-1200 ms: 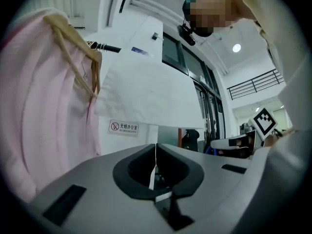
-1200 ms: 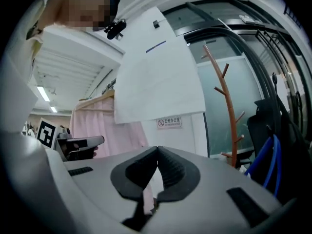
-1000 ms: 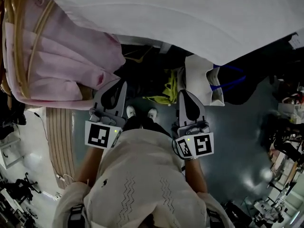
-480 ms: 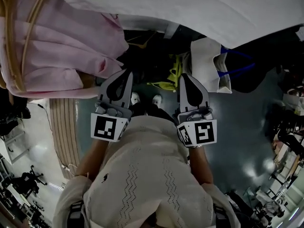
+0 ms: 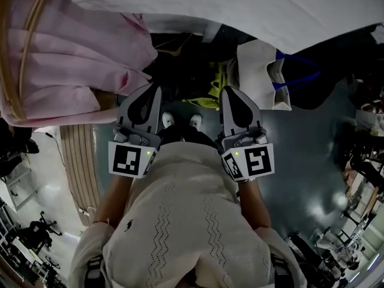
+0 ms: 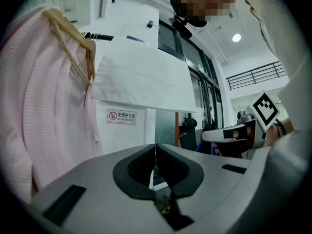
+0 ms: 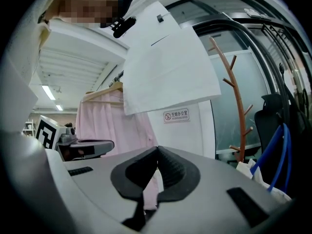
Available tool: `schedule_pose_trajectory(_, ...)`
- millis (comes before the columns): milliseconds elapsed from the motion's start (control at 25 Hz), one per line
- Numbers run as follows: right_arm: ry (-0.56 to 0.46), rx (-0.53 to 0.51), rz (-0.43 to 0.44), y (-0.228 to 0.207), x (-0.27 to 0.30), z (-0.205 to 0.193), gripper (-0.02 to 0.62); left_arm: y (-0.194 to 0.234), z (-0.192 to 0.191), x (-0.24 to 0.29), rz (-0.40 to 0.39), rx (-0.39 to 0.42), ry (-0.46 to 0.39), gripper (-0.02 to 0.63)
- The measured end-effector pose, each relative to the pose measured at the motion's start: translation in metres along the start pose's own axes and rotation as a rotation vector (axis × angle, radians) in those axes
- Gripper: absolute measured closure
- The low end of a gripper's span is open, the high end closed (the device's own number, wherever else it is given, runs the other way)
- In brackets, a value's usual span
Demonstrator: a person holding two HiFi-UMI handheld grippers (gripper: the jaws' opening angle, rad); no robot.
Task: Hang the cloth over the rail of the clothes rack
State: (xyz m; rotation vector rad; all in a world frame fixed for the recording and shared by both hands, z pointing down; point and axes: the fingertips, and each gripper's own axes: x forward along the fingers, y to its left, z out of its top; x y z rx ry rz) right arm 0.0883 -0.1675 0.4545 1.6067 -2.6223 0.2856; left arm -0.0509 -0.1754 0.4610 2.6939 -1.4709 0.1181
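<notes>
White cloth (image 5: 240,5) lies draped over the rack at 12 o'clock in the head view, and in both gripper views it hangs as a flat folded sheet (image 6: 141,79) (image 7: 168,67) up at 12 o'clock, well above the jaws. Of the rail only a short dark bar (image 6: 100,36) shows, at 10 o'clock in the left gripper view, running toward the cloth's fold. A pink garment (image 5: 66,59) on a wooden hanger (image 5: 27,53) hangs beside the cloth at 10 o'clock in the head view. The left hand-held gripper (image 5: 153,92) is clenched with nothing between its jaws, which meet in its own view (image 6: 155,146). The right hand-held gripper (image 5: 227,93) is clenched and empty too, its pads together (image 7: 157,151). Both are held near the person's body, well apart from the cloth. To my eye the hanging itself is done and this is the moment after letting go. The next move calls for little. If the drape sits uneven, a gripper would have to open, rise to a lower edge, pinch it lightly and pull it level without dragging the cloth off the rail or snagging the garment beside it.
</notes>
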Motion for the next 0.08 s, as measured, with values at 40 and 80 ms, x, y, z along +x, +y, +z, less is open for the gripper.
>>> schedule_pose_trajectory(40, -0.001, 0.006, 0.001, -0.0002, 0.0009, -0.0001, 0.578, -0.0001, -0.0002, -0.0001, -0.002, 0.003, 0.001, 0.591)
schedule_pose_trajectory(80, -0.002, 0.012, 0.001, -0.0004, 0.0017, -0.0002, 0.578, -0.0002, -0.0005, -0.0001, -0.003, 0.006, 0.002, 0.591)
